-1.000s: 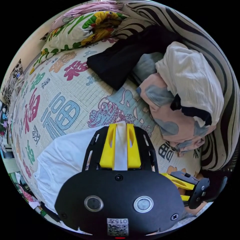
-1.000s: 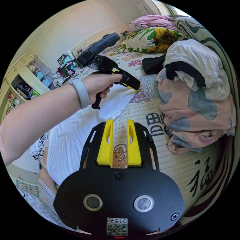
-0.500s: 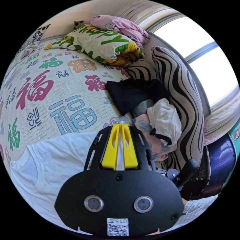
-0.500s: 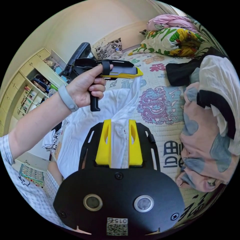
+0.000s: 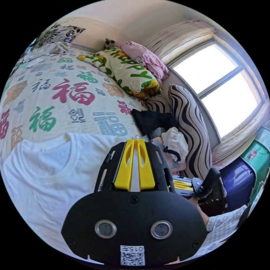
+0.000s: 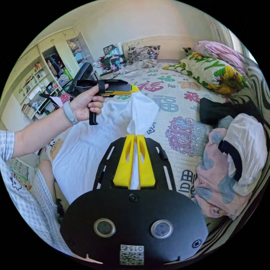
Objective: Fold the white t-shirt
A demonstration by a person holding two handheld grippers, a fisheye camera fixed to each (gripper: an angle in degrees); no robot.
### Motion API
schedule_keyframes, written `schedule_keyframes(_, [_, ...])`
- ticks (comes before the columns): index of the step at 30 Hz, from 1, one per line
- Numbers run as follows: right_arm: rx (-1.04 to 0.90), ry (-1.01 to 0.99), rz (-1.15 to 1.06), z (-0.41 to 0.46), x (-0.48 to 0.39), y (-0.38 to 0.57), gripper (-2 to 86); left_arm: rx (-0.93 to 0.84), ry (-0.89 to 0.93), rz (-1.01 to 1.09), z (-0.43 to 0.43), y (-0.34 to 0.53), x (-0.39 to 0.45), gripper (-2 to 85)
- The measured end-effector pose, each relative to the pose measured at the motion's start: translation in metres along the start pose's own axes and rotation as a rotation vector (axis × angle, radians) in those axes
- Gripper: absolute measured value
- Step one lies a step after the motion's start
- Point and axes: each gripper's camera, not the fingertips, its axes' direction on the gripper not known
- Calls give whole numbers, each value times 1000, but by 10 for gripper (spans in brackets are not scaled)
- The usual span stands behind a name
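- My left gripper (image 5: 135, 140) has its yellow jaws pressed together on a thin strip of the white t-shirt (image 5: 53, 171); the cloth runs between them in the left gripper view.
- In the right gripper view, I see this left gripper (image 6: 134, 89) held up in a hand (image 6: 84, 103), with a corner of the white t-shirt (image 6: 84, 140) hanging from its tip.
- My right gripper (image 6: 135, 137) is also clenched on the shirt: a narrow white fold goes between its two jaws, which stand almost together.
- The cloth makes a raised flap between the two grippers; the rest of the shirt lies spread on the bed cover (image 6: 174, 112), near the edge of the bed beside me.
- In the left gripper view the round neck opening of the shirt is visible, lying flat on the bed cover (image 5: 56, 98).
- In the left gripper view the right gripper (image 5: 182, 187) appears low, just beside my own frame.
- A heap of clothes (image 6: 233, 163) lies on the bed, well apart from the shirt, with a black garment (image 6: 222, 109) next to it.
- A flowered pillow (image 6: 211, 73) is at the head of the bed.
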Motion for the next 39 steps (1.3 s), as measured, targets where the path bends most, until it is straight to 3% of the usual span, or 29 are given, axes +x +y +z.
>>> schedule_keyframes(3, [-90, -8, -119, 18, -34, -17, 21, 9, -97, -55, -47, 34, -41, 3])
schedule_keyframes(8, [-295, -95, -138, 52, -64, -33, 51, -68, -205, -172, -96, 78, -93, 35])
schedule_keyframes(13, [-179, 17, -103, 29, -73, -53, 46, 76, -263, -74, -156, 75, -69, 49])
schedule_keyframes(18, [-171, 69, -27, 41, -77, -94, 12, -39, -191, 7, -150, 57, -50, 45])
schedule_keyframes(20, [-284, 144, 1, 58, -79, -100, 3, -105, -264, -10, -149, 58, -55, 27])
schedule_keyframes(24, [-250, 102, 39, 47, -87, -108, -3, -110, -322, 22, -176, 67, -59, 7])
schedule_keyframes(30, [-247, 124, 32, 16, -116, -138, -4, 80, -201, -48, -305, 104, -64, 11])
schedule_keyframes(35, [-214, 11, -54, 8, -169, -185, -3, 296, -399, -254, -467, 196, -103, 30])
schedule_keyframes(39, [-216, -118, -146, 29, -232, -243, -2, 322, -474, -379, -535, 242, -139, 61])
